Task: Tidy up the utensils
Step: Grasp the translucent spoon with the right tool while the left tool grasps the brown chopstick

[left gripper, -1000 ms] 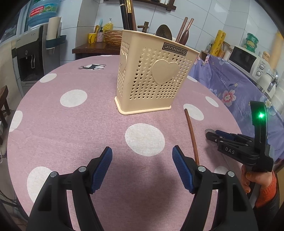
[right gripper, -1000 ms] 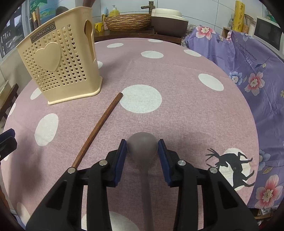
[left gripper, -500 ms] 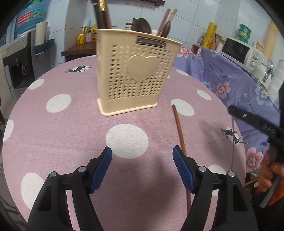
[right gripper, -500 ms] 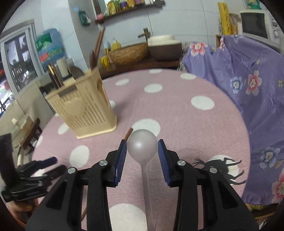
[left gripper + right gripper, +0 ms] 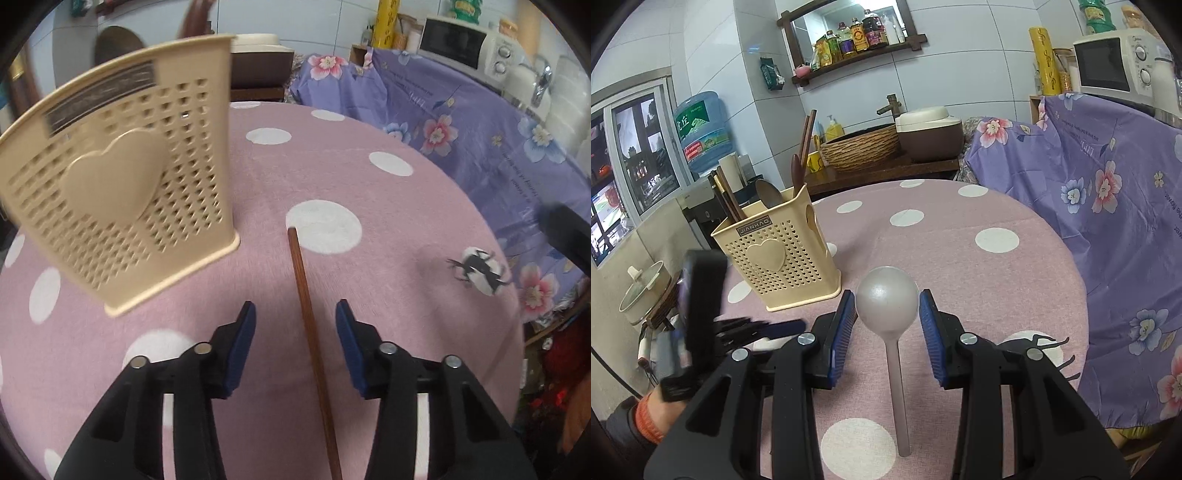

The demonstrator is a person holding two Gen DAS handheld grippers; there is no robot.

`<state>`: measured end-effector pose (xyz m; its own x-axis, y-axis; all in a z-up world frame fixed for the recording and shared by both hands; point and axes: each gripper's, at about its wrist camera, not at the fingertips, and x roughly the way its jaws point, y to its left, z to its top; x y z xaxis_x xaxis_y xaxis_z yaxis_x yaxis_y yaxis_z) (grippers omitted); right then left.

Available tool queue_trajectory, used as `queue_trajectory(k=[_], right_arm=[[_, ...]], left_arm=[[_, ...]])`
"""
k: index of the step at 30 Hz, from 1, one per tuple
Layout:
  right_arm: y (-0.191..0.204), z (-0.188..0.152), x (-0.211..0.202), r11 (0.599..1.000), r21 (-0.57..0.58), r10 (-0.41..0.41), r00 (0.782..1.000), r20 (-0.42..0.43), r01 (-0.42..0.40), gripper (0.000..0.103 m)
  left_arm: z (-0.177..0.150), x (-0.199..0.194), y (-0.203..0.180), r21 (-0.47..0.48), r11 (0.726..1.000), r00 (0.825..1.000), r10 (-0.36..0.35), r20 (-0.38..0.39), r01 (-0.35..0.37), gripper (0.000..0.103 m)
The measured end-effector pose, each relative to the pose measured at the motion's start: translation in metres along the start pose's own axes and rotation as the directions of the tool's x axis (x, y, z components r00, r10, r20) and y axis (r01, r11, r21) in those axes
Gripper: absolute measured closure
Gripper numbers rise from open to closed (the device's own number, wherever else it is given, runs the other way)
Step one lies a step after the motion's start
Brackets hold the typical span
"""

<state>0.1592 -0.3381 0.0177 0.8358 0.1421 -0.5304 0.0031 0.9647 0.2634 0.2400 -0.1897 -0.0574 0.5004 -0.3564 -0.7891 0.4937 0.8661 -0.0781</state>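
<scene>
Pink cloth with white dots (image 5: 388, 258) covers the round table. Perforated cream plastic holder (image 5: 779, 258) stands upright on it. Left gripper (image 5: 295, 332), jaws just narrowed, straddles the brown wooden chopstick (image 5: 306, 314) without touching. Right gripper (image 5: 887, 321) pinches the grey round-bowled spoon (image 5: 886, 302), lifted clear.

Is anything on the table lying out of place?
Yes: one brown chopstick lies loose on the pink tablecloth beside the holder, between the left gripper pads, not yet pinched.
</scene>
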Motion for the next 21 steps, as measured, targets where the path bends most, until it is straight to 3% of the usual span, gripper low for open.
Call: queue_trajectory(k=[4, 14, 21], right_arm=[[-0.002, -0.002, -0.002, 1.000, 0.006, -0.006, 1.000, 0.007, 0.006, 0.066], [-0.004, -0.002, -0.003, 1.000, 0.013, -0.006, 1.000, 0.009, 0.006, 0.066], [-0.004, -0.002, -0.003, 1.000, 0.012, -0.007, 1.000, 0.008, 0.007, 0.066]], left_arm=[[0.021, 0.030, -0.002, -0.023, 1.000, 0.998, -0.014, -0.060, 0.012, 0.073], [0.031, 0.044, -0.012, 0.038, 0.995, 0.994, 0.097, -0.045, -0.095, 0.093], [0.034, 0.045, -0.009, 0.011, 0.996, 0.995, 0.086, -0.041, -0.086, 0.094]])
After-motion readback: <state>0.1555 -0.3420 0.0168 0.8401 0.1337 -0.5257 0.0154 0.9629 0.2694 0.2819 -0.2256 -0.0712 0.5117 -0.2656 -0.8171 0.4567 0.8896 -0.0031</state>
